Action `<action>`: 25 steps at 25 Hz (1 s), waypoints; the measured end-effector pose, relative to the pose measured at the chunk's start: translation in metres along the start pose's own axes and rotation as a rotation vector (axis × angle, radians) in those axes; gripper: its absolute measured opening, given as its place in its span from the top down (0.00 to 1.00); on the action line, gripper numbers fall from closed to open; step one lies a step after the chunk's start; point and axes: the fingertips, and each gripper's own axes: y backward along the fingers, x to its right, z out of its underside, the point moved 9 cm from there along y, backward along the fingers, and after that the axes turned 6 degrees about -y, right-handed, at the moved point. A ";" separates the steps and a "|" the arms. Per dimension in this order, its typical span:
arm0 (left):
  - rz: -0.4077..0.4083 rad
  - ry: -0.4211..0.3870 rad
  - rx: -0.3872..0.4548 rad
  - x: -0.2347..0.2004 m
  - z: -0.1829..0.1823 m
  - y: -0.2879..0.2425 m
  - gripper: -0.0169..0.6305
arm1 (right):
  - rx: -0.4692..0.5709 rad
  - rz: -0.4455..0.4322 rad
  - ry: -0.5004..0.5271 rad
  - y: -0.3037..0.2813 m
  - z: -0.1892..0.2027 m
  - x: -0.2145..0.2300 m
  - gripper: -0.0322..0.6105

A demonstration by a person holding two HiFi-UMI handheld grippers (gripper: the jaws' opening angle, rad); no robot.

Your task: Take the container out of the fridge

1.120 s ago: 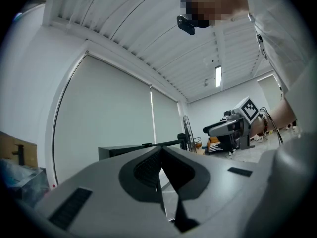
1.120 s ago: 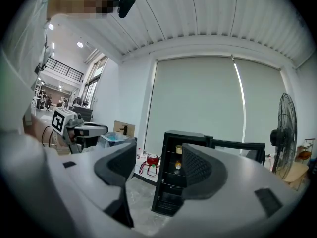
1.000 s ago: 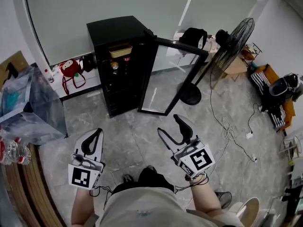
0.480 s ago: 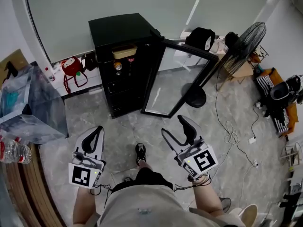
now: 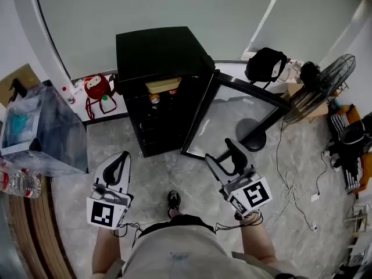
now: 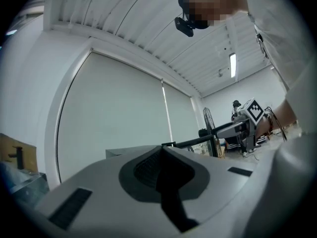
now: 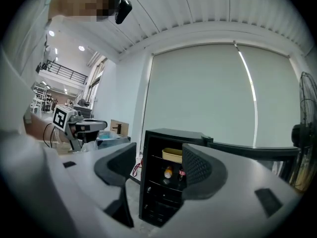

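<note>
The fridge is black, the container seemingly pale yellow.

A plain workroom, perhaps a lab or office. Tiled floor, wide blinded window; fan and bag far right.

No txt, brand or nr I can read anywhere. Cube on my left gripper and the one on my right gripper: just b/w square markers (no letters).

The left hand-held gripper has its jaws pressed together, empty, before a pale window blind.
</note>
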 end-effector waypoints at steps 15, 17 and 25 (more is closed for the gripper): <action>-0.108 -0.013 -0.064 -0.023 0.018 -0.106 0.97 | 0.019 -0.169 -0.082 -0.116 -0.004 0.109 0.52; -0.106 0.002 -0.099 -0.029 0.024 -0.107 0.97 | 0.017 -0.183 -0.066 -0.132 -0.005 0.109 0.52; -0.114 0.009 -0.112 -0.057 0.034 -0.117 0.97 | -0.037 -0.179 0.048 -0.168 -0.007 0.108 0.52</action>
